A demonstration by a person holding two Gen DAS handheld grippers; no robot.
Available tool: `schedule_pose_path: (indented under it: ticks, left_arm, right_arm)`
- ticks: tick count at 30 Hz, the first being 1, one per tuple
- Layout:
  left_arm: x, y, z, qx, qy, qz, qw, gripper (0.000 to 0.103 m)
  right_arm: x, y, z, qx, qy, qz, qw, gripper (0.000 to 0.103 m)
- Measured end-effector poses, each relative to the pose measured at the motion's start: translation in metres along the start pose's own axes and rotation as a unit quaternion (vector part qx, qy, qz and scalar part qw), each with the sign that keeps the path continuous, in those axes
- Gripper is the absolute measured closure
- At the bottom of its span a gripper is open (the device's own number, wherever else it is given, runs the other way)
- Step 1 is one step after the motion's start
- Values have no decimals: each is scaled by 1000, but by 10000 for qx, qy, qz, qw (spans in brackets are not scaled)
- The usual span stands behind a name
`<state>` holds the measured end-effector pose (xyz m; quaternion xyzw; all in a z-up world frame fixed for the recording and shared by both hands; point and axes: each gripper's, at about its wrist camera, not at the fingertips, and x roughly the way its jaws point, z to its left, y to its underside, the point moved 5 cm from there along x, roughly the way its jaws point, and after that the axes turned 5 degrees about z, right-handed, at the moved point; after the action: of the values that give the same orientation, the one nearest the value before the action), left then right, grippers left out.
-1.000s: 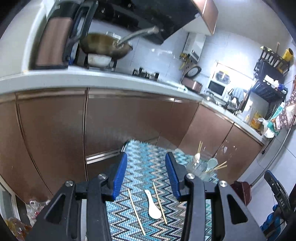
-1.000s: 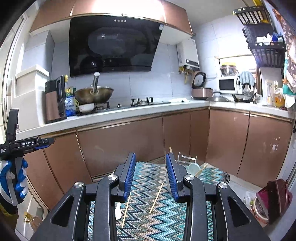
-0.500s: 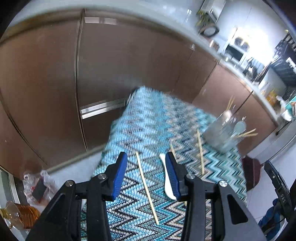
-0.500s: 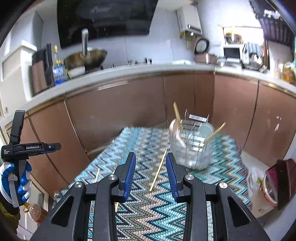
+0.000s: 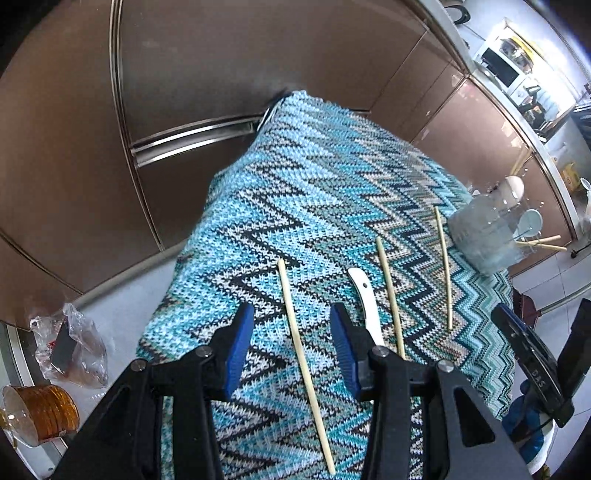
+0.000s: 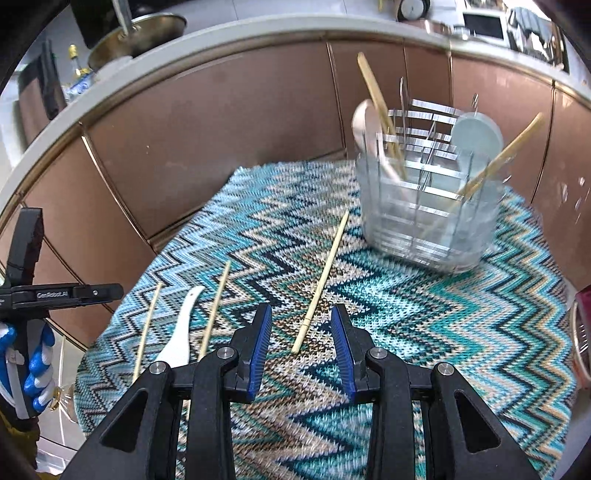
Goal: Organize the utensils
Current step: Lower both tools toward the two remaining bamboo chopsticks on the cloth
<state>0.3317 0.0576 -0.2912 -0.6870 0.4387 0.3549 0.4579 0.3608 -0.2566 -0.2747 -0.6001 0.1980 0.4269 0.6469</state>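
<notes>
Three wooden chopsticks and a white ceramic spoon (image 5: pixel 364 295) lie on a blue zigzag cloth (image 5: pixel 314 192). My left gripper (image 5: pixel 291 347) is open above the leftmost chopstick (image 5: pixel 299 350), which runs between its jaws. My right gripper (image 6: pixel 301 347) is open above the near end of the rightmost chopstick (image 6: pixel 321 284). The spoon (image 6: pixel 181 328) lies between two chopsticks (image 6: pixel 147 325) (image 6: pixel 216 302) at the left of the right wrist view. A clear slotted utensil holder (image 6: pixel 428 206) stands at the far right and holds chopsticks and spoons. It also shows in the left wrist view (image 5: pixel 484 236).
Brown kitchen cabinets (image 6: pixel 221 129) run behind the cloth-covered table. A plastic bag (image 5: pixel 74 343) and an amber jar (image 5: pixel 40 413) sit on the floor at the left. A wok (image 6: pixel 136 33) stands on the counter. The left gripper's handle (image 6: pixel 33 295) shows at the left of the right wrist view.
Both grippers have tilted down and moved closer to the cloth. The left one now straddles the leftmost chopstick; the right one is over the rightmost chopstick. Both stay open.
</notes>
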Motion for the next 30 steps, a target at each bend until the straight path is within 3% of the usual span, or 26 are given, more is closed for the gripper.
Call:
schedule_pose_path:
  ticks: [15,23,30]
  left_arm:
    - [30,-8,-2,26,10,338,9994,63]
    - [41,-6,1,5,59,520,9986,70]
    - [46,-9,1,46,-18,621,9981,74]
  right_arm:
    - [60,-21,38,-453,-372,488,9971,69]
    - [81,-31,63,-615,-580,743,9936,69]
    - [111,-38,93,-923,-633,1210,9863,77]
